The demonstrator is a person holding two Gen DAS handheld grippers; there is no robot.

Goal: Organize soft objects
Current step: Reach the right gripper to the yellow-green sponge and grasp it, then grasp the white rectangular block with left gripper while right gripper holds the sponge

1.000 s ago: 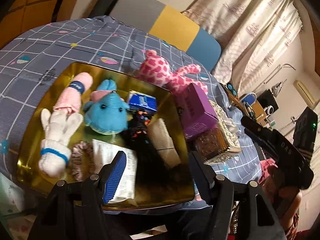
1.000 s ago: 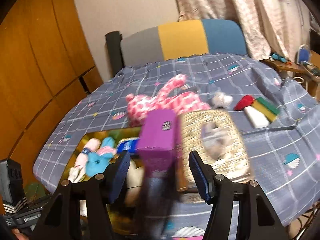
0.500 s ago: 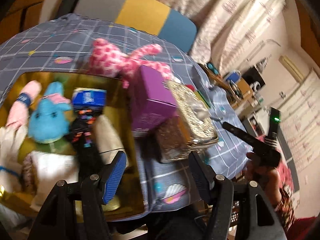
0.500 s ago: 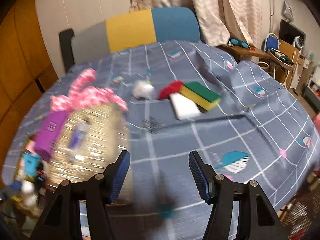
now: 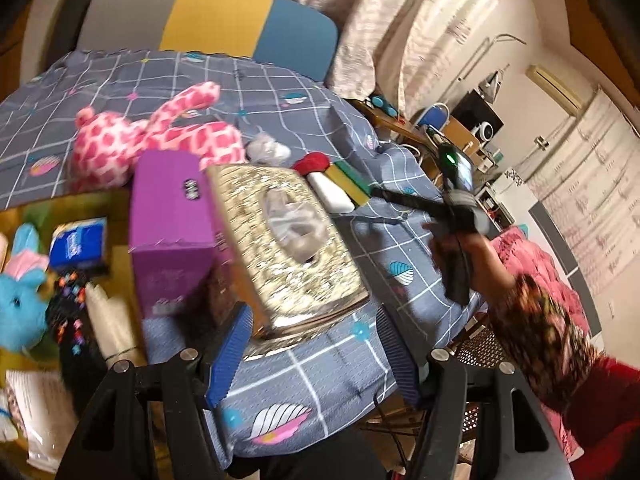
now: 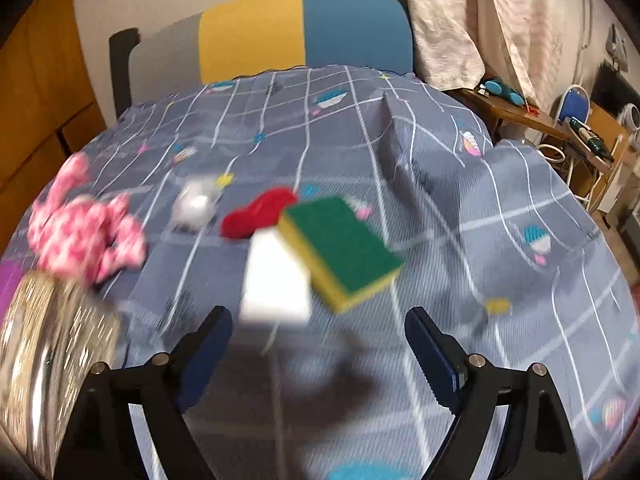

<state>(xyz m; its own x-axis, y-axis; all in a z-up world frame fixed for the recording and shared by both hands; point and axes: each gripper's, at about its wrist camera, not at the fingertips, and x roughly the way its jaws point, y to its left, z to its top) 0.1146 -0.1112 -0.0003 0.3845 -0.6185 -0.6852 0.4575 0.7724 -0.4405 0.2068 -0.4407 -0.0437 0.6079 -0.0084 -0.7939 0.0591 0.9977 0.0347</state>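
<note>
A green-and-yellow sponge [image 6: 340,252], a white sponge [image 6: 276,280], a red soft thing [image 6: 256,212] and a grey soft ball [image 6: 196,204] lie on the grey patterned cloth. My right gripper [image 6: 318,356] is open and empty just in front of the sponges. A pink spotted plush [image 5: 156,140] lies behind a gold tray [image 5: 120,220] holding a blue plush [image 5: 18,304] and other soft items. My left gripper [image 5: 312,352] is open and empty at the table's front edge, before a glittery tissue box [image 5: 288,248].
A purple box [image 5: 172,228] stands against the tissue box beside the tray. A blue tissue pack [image 5: 78,244] lies in the tray. A grey, yellow and blue chair back [image 6: 280,36] stands behind the table. A cluttered side table [image 6: 560,128] is at the right.
Both grippers have swung to the right. The left view has left the gold tray for the tissue box; the right view has moved from the purple box to the sponges. Both stayed open.
</note>
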